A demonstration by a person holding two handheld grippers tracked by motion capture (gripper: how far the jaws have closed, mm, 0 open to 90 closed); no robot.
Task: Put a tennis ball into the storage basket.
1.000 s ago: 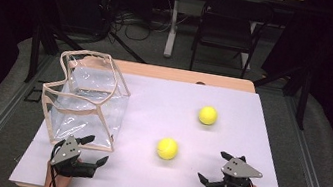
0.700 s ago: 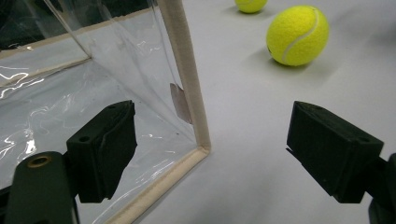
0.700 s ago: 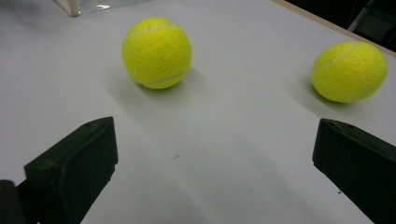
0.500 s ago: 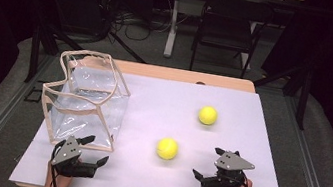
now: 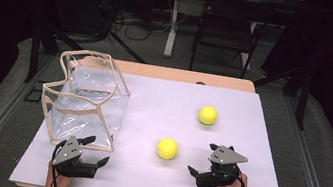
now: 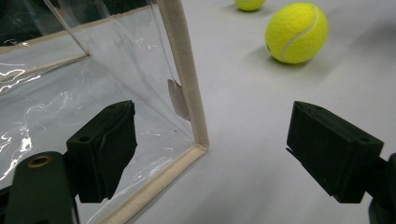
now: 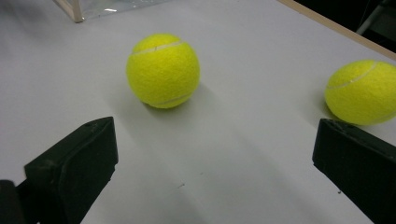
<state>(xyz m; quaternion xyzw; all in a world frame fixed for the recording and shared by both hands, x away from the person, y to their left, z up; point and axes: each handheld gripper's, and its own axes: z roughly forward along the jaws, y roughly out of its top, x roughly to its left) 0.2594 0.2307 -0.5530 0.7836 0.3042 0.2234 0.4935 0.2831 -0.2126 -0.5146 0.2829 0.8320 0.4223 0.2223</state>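
A: Where are we? Right gripper sits on the white table near the front edge, jaws spread wide, nothing between them. It points at the near tennis ball, which lies just ahead of it, not touching.

B: Confirmed from the right gripper view: near tennis ball is dead ahead of the gap, bare table between us and it. Far tennis ball sits off by the right jaw, well apart from the first.

A: Left side?

B: Left gripper is also spread, holding nothing. It rests at the front left, just beside the clear bag. In the left gripper view the bag's beige-trimmed corner stands between our jaws, nearer the left one.

A: Anything else around?

B: Bag stands upright, mouth open, looks empty. Far tennis ball is toward the back right. Behind the table: a chair and floor cables.
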